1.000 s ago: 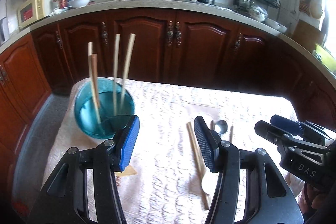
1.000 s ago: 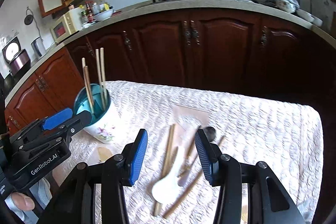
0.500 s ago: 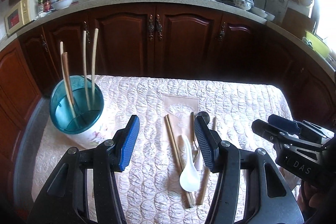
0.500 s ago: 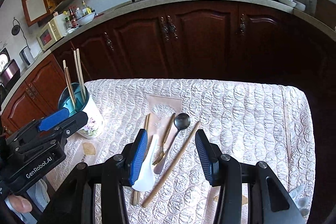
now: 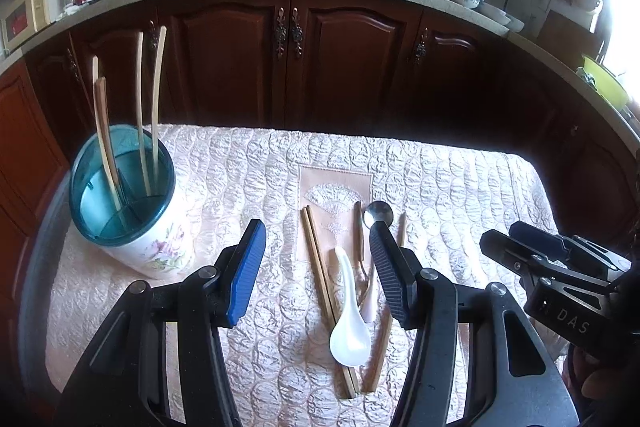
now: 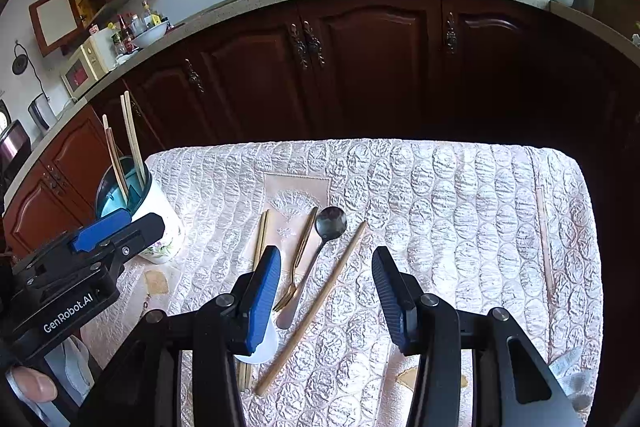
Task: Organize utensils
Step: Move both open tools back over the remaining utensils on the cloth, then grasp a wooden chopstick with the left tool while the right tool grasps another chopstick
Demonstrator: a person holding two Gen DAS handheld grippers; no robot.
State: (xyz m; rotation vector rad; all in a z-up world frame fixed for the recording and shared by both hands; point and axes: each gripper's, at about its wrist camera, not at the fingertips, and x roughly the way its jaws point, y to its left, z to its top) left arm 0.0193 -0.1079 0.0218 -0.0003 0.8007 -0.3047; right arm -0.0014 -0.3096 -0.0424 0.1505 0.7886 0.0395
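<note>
Left wrist view
- Left gripper (image 5: pixel 318 259): spread wide, nothing between its pads, hovering above the surface (image 5: pixel 460 179).
- Holder (image 5: pixel 128 203): upright at the surface's left side, teal rim, floral white wall, left of the left gripper and apart from it.
- Sticks (image 5: pixel 146 107): four chopsticks standing in the holder, leaning slightly.
- Chopstick pair (image 5: pixel 320 275): flat on the cloth between the two fingers, side by side.
- White spoon (image 5: pixel 349 323): bowl toward the camera, lying partly over the chopstick pair.
- Metal spoon (image 5: pixel 378 213): bowl away from the camera, just beyond the right finger's tip.
- Right gripper (image 5: pixel 496 241): at the right edge, seen side-on; its spread cannot be told here.

Right wrist view
- Right gripper (image 6: pixel 326 291): spread wide and empty above the loose utensils.
- Fork (image 6: pixel 296 263): gold, tines toward the camera, beside the metal spoon (image 6: pixel 324 239).
- Single chopstick (image 6: pixel 320 303): diagonal, right of the spoon, between the fingers.
- White spoon (image 6: pixel 262 351): mostly hidden behind the blue finger.
- Holder (image 6: pixel 160 223): far left, partly behind the left gripper (image 6: pixel 154 223).
</note>
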